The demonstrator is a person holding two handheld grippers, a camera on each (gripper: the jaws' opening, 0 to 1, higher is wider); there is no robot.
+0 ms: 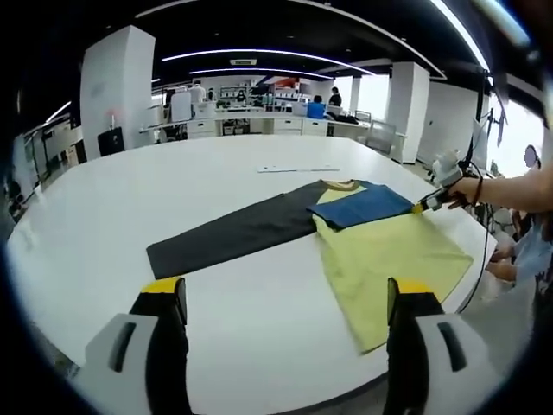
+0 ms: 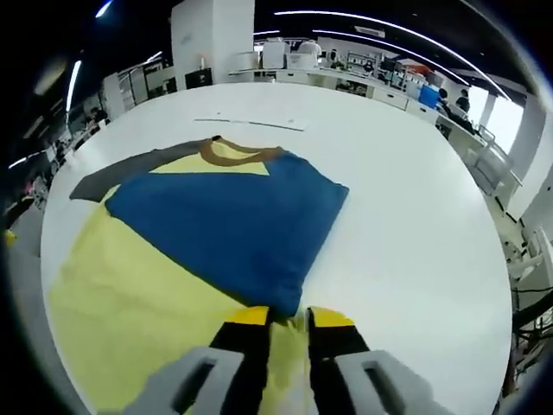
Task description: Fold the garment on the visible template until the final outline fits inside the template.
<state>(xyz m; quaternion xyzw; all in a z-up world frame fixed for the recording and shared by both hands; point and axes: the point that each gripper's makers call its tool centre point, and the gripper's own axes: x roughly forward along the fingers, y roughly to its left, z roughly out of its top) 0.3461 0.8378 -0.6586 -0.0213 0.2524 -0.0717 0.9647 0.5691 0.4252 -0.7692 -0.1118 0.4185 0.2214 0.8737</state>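
— Two sleeves on this garment (image 1: 380, 251), and only one looks folded: the blue sleeve (image 2: 229, 229) lies across the yellow body just ahead of the right gripper (image 2: 288, 318), whose jaws stand close together on the cloth's edge, pinching it.

— And the left gripper (image 1: 285, 298)?

— Jaws wide apart, holding nothing, hovering over bare white table (image 1: 251, 320). The dark sleeve (image 1: 229, 235) stretches flat ahead of it and slightly left, well apart from the jaws.

— So which step is this?

— I'd judge the first sleeve fold is being laid down. Next would call for releasing the blue corner, then taking the dark sleeve's far end and carrying it over the body.

— What does each view add?

— The left gripper view gives the whole garment, the full dark sleeve, and the person's hand (image 1: 471, 188) on the other tool. The right gripper view shows the brown collar (image 2: 238, 153) and the pinch itself. I can't make out any template outline on the table.
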